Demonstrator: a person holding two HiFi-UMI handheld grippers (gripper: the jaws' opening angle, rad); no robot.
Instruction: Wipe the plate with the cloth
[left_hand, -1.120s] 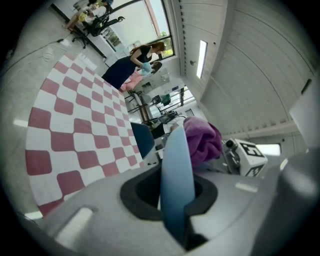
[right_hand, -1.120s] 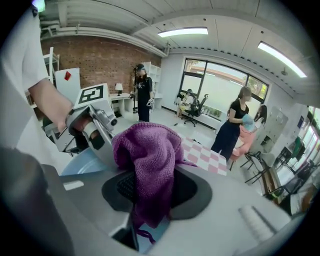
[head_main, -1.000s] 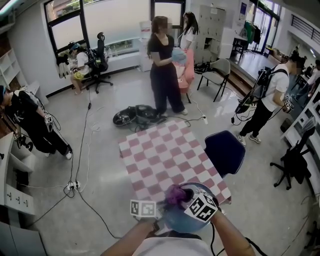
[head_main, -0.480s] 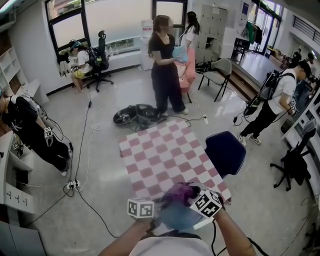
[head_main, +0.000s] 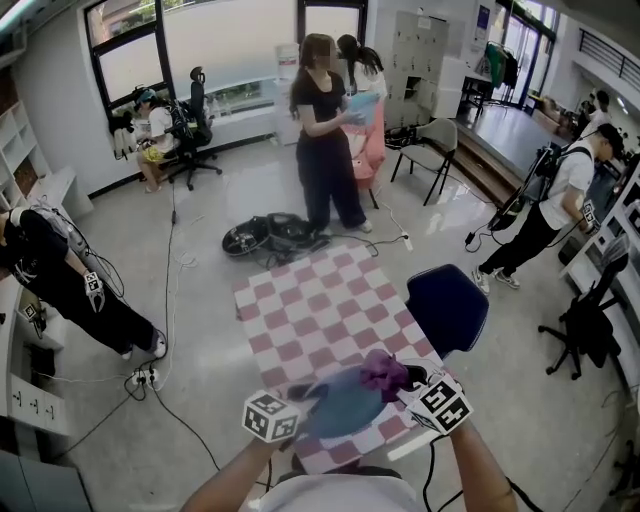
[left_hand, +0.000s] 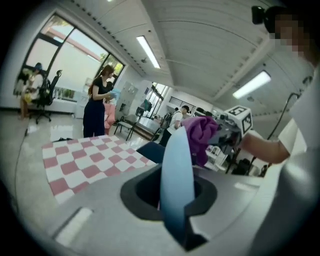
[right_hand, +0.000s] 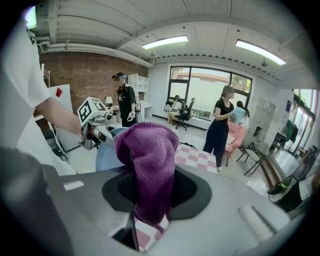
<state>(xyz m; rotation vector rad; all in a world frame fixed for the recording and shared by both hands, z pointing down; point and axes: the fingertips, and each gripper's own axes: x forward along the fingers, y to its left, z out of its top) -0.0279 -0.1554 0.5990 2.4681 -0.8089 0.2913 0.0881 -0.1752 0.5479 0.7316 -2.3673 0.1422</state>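
A light blue plate (head_main: 345, 404) hangs over the near end of the checkered table (head_main: 310, 300), with my left gripper (head_main: 296, 412) shut on its left rim. In the left gripper view the plate (left_hand: 176, 175) stands edge-on between the jaws. A purple cloth (head_main: 384, 372) rests against the plate's right side, and my right gripper (head_main: 412, 388) is shut on it. The right gripper view shows the cloth (right_hand: 149, 170) bunched up and filling the jaws, with the plate (right_hand: 109, 155) just behind it.
A dark blue chair (head_main: 446, 304) stands at the table's right side. Cables (head_main: 180, 400) and a black bundle (head_main: 268, 234) lie on the floor to the left and beyond the table. Several people (head_main: 322, 140) stand or sit around the room.
The plate has tipped from upright in front of me to flatter and lower over the table edge. The cloth has shifted from the plate's top to its right side.
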